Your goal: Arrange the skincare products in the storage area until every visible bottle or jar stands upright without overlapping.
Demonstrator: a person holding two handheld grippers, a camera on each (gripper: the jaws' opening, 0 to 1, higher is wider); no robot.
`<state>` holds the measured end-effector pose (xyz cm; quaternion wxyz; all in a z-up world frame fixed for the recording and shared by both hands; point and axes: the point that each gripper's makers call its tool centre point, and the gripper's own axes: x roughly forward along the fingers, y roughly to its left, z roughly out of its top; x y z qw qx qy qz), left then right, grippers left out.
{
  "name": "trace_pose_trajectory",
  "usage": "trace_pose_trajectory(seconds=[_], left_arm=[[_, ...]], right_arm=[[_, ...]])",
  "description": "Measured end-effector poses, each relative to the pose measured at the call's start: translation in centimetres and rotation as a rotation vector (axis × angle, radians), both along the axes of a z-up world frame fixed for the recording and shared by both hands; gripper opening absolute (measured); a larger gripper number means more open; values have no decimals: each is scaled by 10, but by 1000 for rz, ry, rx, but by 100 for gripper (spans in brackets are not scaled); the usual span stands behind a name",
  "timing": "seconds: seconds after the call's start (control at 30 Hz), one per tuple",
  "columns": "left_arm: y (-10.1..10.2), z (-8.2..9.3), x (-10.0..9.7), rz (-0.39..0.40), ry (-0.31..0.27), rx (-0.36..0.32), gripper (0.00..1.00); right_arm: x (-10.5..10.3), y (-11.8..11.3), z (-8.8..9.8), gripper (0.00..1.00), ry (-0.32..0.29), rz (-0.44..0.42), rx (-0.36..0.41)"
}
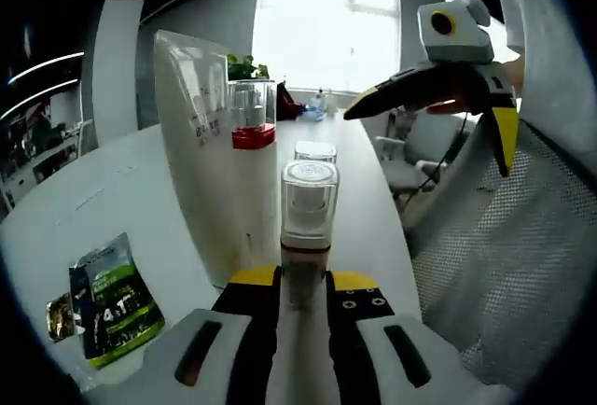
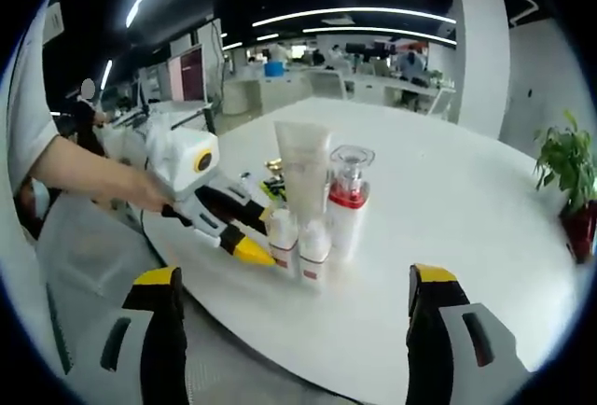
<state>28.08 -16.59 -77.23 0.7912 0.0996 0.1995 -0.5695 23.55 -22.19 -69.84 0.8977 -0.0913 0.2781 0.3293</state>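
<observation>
Item: small bottle [image 1: 309,228], clear cap, pale body. Location: near edge of the white tabletop [image 1: 112,181], standing upright just in front of a second small bottle [image 1: 315,152]. Held by: my left gripper [image 1: 302,284], closed on its lower body, yellow tips on either side.

Item: tall white tube [image 1: 201,144], upright, just left of the held bottle. Close enough to knock.

Item: red-collared pump bottle [image 1: 252,116], clear cap, upright, behind the tube.

Item: green sachet [image 1: 114,298], lying flat at near left, well apart from the group.

Item: my right gripper [image 2: 291,316], jaws wide apart, holding nothing, hovering off the tabletop's edge and facing the cluster. In the right gripper view, the tube [image 2: 303,176], pump bottle [image 2: 348,204] and two small bottles [image 2: 300,242] stand bunched together, touching or nearly so.

Handling note, as I judge it: the held bottle already stands, so the job is spacing. I keep it vertical, slide it clear of the tube and its twin, set the base flat, then open slowly and back straight out. The right gripper stays free to steady the tube, which looks tippy.
</observation>
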Motion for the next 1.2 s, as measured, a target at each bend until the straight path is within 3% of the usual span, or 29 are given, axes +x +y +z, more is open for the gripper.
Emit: trace_pose_trajectory(seconds=[0.6, 1.2], left_arm=[[-6, 2, -4, -14, 3, -8, 14], [2, 5, -2, 7, 24, -6, 17]], right_arm=[[0, 0, -1, 99, 5, 1, -3], [-1, 1, -1, 99, 4, 7, -7]])
